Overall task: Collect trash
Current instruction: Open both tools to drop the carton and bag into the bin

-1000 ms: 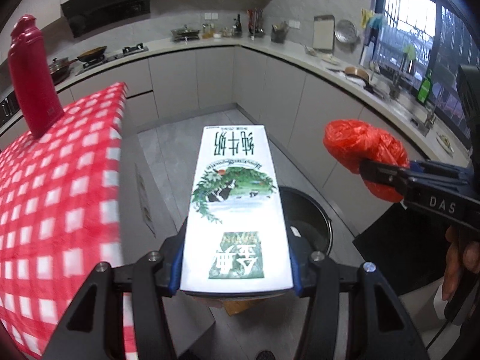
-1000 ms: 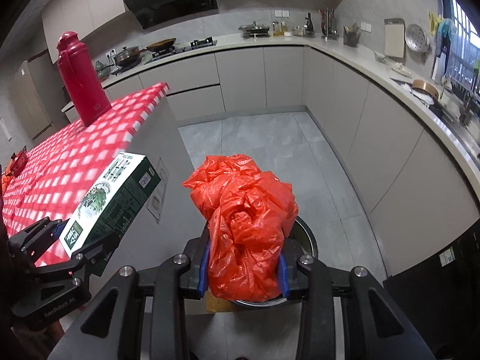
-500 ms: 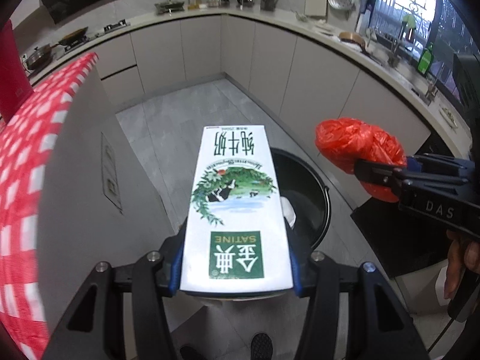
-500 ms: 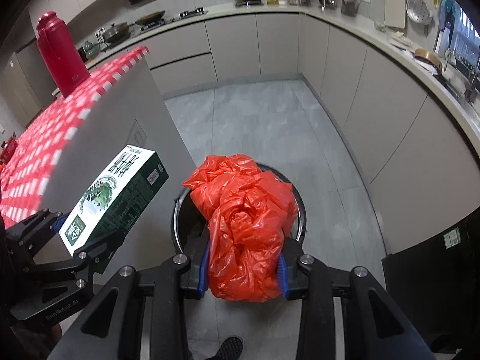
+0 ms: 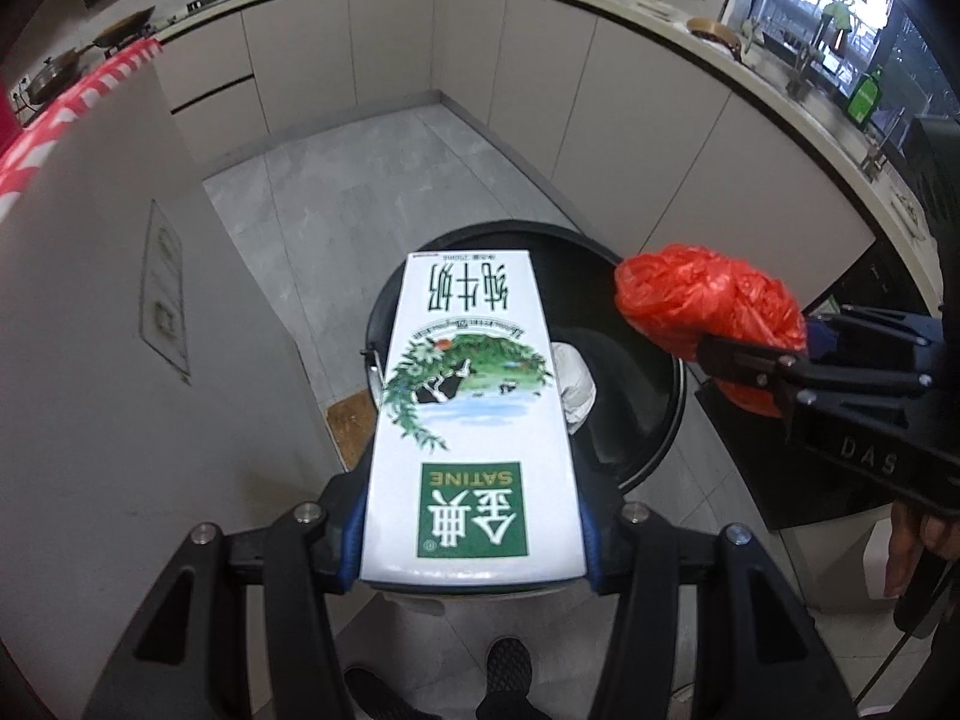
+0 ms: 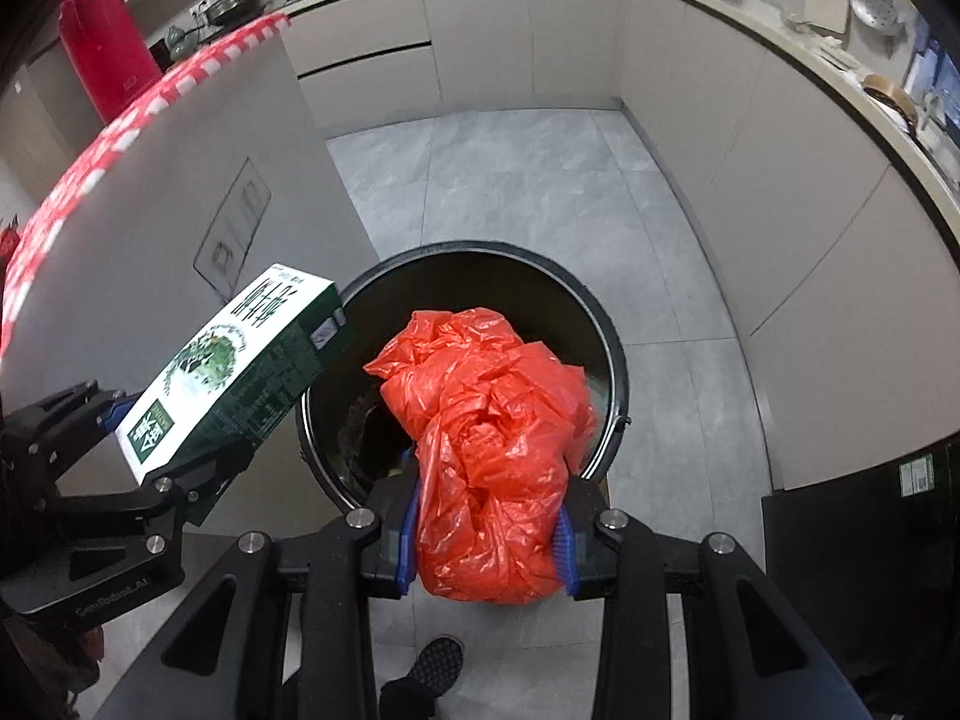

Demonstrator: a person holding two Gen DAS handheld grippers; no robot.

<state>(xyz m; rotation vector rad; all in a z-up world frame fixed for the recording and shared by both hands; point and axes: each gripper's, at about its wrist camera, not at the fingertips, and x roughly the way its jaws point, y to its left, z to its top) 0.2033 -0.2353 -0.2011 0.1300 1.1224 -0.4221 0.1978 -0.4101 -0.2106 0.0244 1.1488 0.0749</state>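
Note:
My left gripper (image 5: 474, 540) is shut on a white and green milk carton (image 5: 474, 414), which points out over the black round trash bin (image 5: 654, 420) on the floor. The carton (image 6: 234, 366) and that gripper (image 6: 150, 468) show at the left of the right wrist view, by the bin's left rim. My right gripper (image 6: 489, 534) is shut on a crumpled red plastic bag (image 6: 492, 444) hanging above the bin's opening (image 6: 576, 300). The bag (image 5: 708, 312) and the right gripper (image 5: 762, 372) show at the right of the left wrist view. White trash (image 5: 573, 384) lies inside the bin.
A grey island wall (image 5: 90, 312) topped by a red checked cloth (image 6: 108, 138) stands left of the bin. A red flask (image 6: 102, 66) is on the cloth. Curved kitchen cabinets (image 5: 630, 108) run along the back and right. A person's shoe (image 6: 435, 660) is below the grippers. A dark appliance (image 6: 864, 540) is at right.
Both grippers have sunk and tipped downward, so the bin now sits larger beneath the carton and the bag. The tabletop and flask have slid up and away. Both grips are unchanged.

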